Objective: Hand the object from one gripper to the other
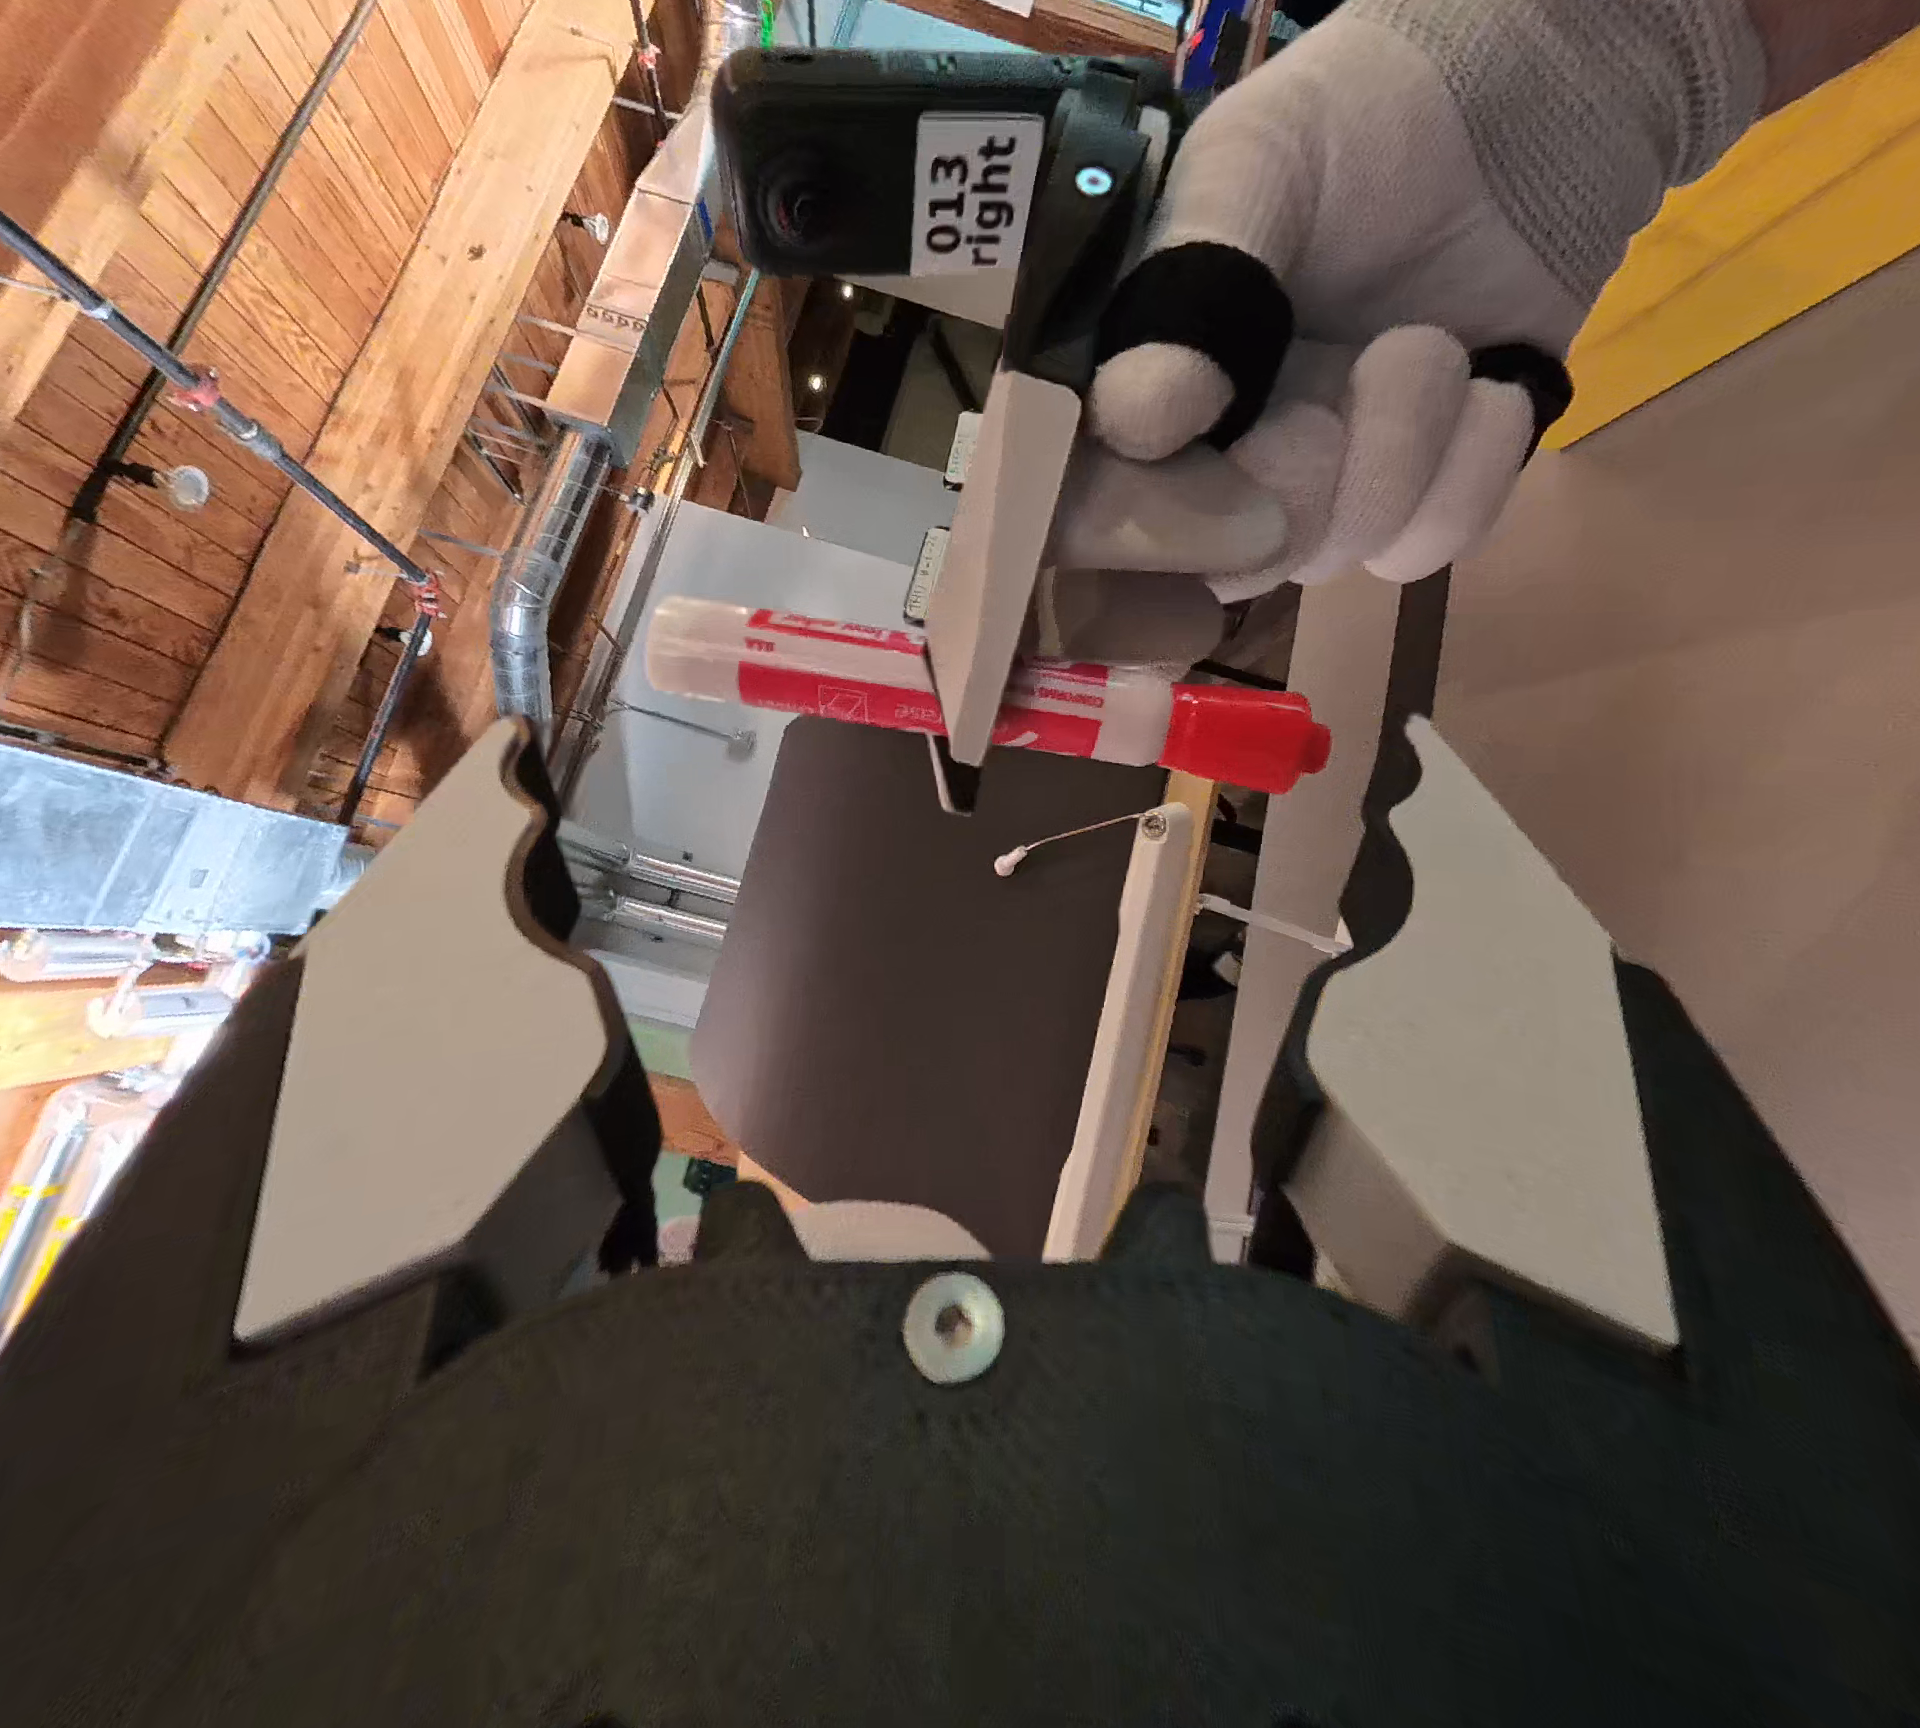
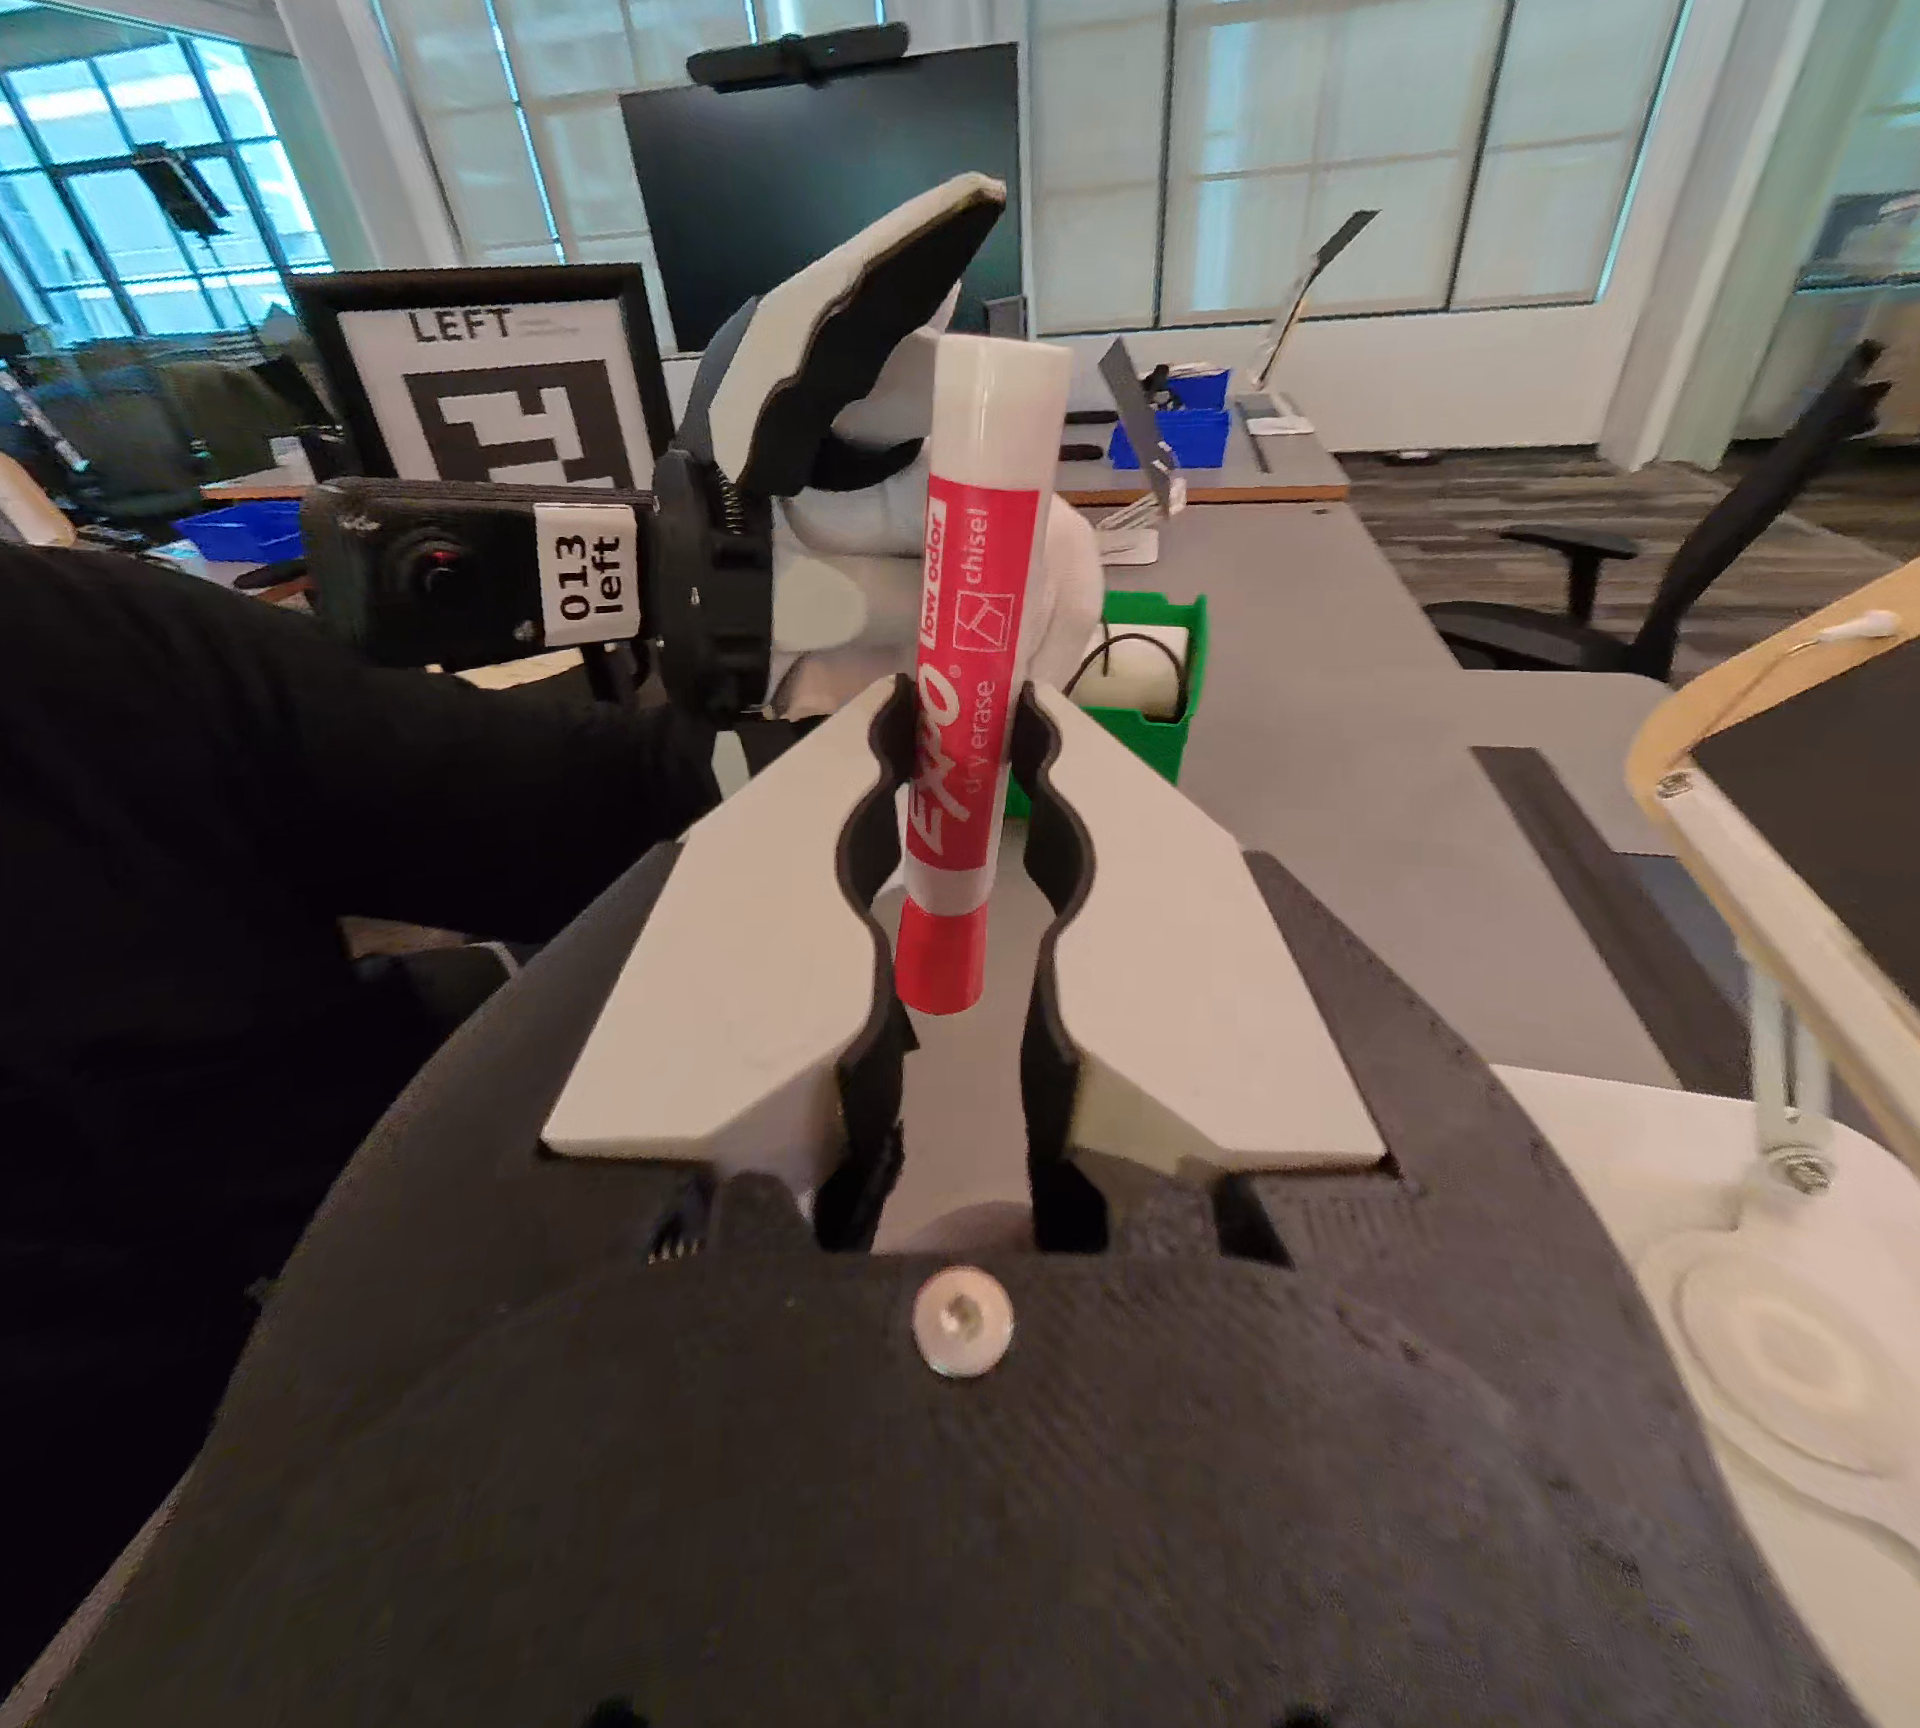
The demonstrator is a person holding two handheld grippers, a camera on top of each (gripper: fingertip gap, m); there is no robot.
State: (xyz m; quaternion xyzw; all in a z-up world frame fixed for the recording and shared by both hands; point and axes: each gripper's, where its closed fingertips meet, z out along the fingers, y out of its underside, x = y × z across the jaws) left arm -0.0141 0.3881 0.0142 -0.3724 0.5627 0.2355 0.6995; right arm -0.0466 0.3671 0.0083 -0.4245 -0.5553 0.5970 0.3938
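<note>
While the red-and-white dry-erase marker with a red cap (image 2: 977, 670) sits clamped in the right claw (image 2: 961, 743), the handover is, as I judge it, only half begun. In the right wrist view that claw's two white fingers with wavy black pads (image 2: 1049, 805) press on the marker's red-labelled barrel from both sides, a little above the cap, so that the white end stands clear above the claw and the cap hangs below it. The marker is held in the air, above the grey worktop (image 2: 1351, 743) and in front of a green plastic bin (image 2: 1164, 702) that stands on it.

The left claw (image 1: 961, 847) is spread wide, its fingers well apart and holding nothing. In the left wrist view the marker lies crosswise just beyond the tips of that claw, roughly centred over the gap but not yet between the pads. Seen from the right wrist view, the left claw is behind and to the left of the marker, near its white end, with no contact that I can make out.

What seems left: bring the open left claw around a free stretch of the marker, most likely the white end, close it there, then release the right claw and draw it off.
</note>
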